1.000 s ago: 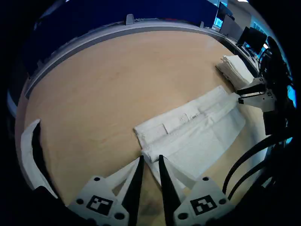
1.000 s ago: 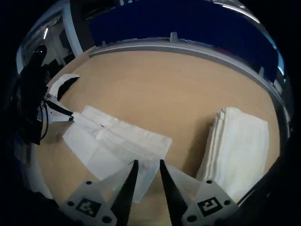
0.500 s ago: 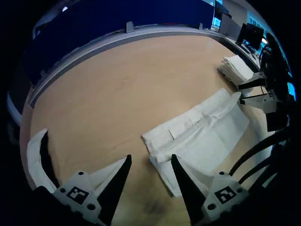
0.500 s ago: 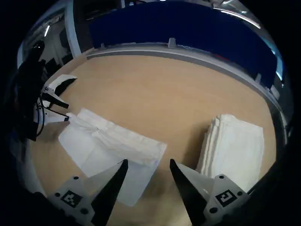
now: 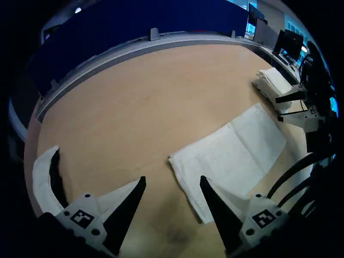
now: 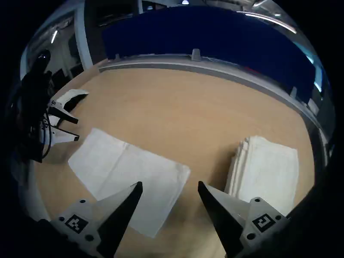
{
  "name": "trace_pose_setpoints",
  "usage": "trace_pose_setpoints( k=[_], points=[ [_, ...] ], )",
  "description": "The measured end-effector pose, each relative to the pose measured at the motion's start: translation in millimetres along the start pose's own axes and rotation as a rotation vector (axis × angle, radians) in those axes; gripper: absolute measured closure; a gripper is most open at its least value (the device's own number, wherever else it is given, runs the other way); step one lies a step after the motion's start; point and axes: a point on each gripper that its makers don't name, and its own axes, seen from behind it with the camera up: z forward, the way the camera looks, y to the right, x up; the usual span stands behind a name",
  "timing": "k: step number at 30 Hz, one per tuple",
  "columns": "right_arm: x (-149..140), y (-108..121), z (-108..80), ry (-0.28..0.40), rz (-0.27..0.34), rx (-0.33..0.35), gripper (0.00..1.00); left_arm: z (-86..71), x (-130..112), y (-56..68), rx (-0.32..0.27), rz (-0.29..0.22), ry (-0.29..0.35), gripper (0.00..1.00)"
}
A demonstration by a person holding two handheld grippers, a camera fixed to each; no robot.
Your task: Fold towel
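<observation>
The white towel (image 5: pixel 230 152) lies flat on the wooden table (image 5: pixel 142 94) as a folded rectangle, its near-left corner just ahead of my left gripper (image 5: pixel 172 180). That gripper is open with nothing between its fingers. In the right gripper view the same towel (image 6: pixel 129 172) spreads in front of my right gripper (image 6: pixel 168 185), which is also open and holds nothing. The right gripper (image 5: pixel 281 106) hovers beside the towel's far end in the left gripper view. The left gripper (image 6: pixel 78 130) hangs open beside the towel's left end in the right gripper view.
A stack of folded white towels (image 6: pixel 264 172) sits to the right of the flat one, and appears as the stack (image 5: pixel 273 81) at the far right. A curved white piece (image 5: pixel 43 185) lies near the table's left edge. A blue partition (image 6: pixel 206 34) backs the table.
Both grippers went from shut on the towel's edges to open and drew back. The bunched upper layer has dropped and now lies smooth and flat.
</observation>
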Motion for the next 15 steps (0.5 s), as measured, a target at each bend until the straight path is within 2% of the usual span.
trace_pose_setpoints(
  k=[8,15],
  points=[
    [-4.7,-3.6,-3.2,-0.005,-0.004,0.001,0.0,-7.0,-4.9,-0.6,0.003,-0.01,0.005,0.07],
    [-17.0,-9.3,-12.7,-0.012,0.0,0.003,0.0,-20.8,-20.9,1.9,0.013,-0.033,0.009,0.07]
  ],
)
